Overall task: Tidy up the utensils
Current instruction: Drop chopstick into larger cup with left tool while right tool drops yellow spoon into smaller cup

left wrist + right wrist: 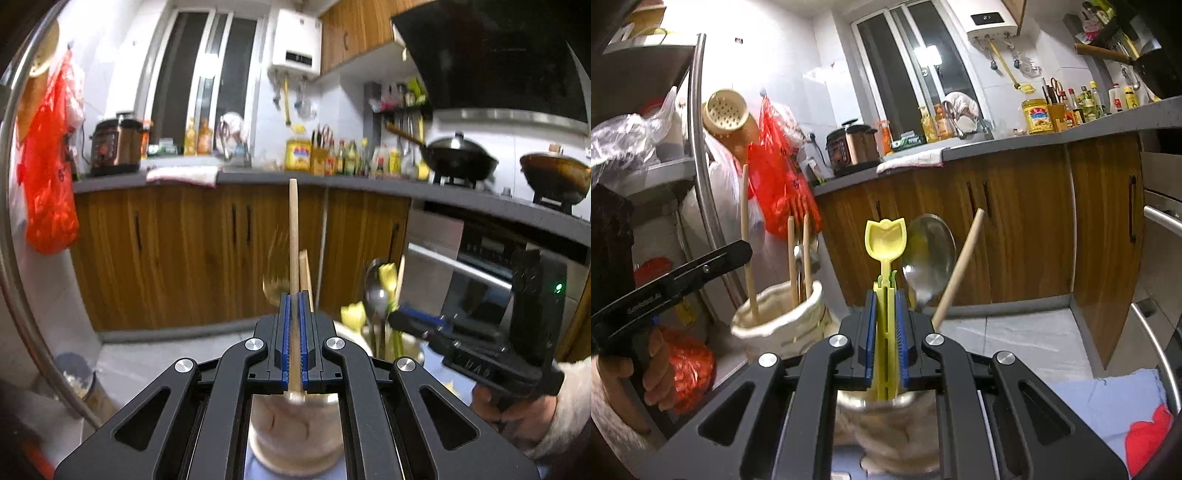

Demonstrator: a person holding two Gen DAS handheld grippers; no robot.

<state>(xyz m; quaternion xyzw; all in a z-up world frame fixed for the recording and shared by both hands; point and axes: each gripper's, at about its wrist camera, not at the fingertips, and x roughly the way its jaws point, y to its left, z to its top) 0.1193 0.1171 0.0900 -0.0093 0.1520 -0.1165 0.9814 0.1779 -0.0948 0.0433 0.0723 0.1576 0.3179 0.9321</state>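
Observation:
My left gripper (294,295) is shut on a long wooden chopstick (293,229) that stands upright over a beige cloth-covered holder (291,435). A second wooden stick (306,273) and a blurred fork head rise just behind it. My right gripper (886,291) is shut on the stem of a yellow tulip-shaped plastic spoon (885,236), above another beige holder (894,432). In that holder lean a metal spoon (931,247) and a wooden stick (960,266). The right wrist view also shows the left gripper (748,251) at its chopstick (745,221) over the left holder (779,325).
Wooden cabinets (177,254) under a grey counter (258,179) crowded with bottles and pots lie ahead. A red plastic bag (48,177) hangs at the left beside a steel rack post (701,147). An oven with a bar handle (461,266) is at the right. A red cloth (1148,439) lies low right.

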